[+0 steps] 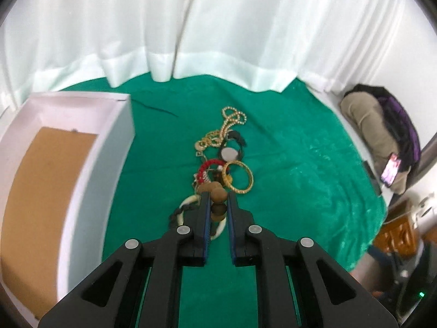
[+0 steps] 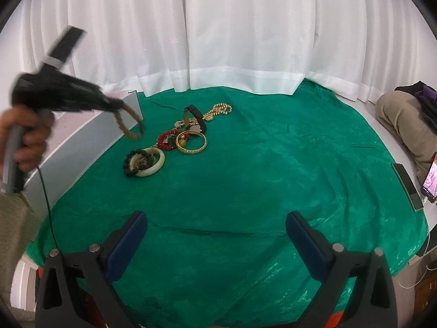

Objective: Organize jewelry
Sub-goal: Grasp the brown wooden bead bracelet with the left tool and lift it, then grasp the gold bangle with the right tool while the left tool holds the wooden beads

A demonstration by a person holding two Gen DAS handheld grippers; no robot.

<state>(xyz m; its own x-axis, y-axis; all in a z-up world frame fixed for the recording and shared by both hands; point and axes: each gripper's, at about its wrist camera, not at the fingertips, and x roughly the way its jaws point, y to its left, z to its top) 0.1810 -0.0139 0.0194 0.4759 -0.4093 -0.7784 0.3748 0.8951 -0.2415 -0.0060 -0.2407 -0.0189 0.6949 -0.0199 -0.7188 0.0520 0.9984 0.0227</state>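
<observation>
Left gripper (image 1: 218,195) lifts a wooden bead bracelet (image 1: 218,199) off the jewelry pile.

Its jaws are pinched on the brown beads, which hang clear of the green cloth (image 1: 286,169) (blurred in the right wrist view). The right gripper (image 2: 215,220) hovers low, jaws spread wide and holding nothing. Beyond lie a white bangle (image 2: 148,164), red bead bracelet (image 2: 166,138), gold bangle (image 2: 191,142), gold chain (image 2: 220,109). The white box (image 1: 95,164) sits left.

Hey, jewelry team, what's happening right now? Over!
Left gripper shut on brown bead bracelet, lifted off the cloth. Right gripper open, holding nothing. Rest of jewelry pile on green cloth; white box beside it, path unobstructed.
</observation>
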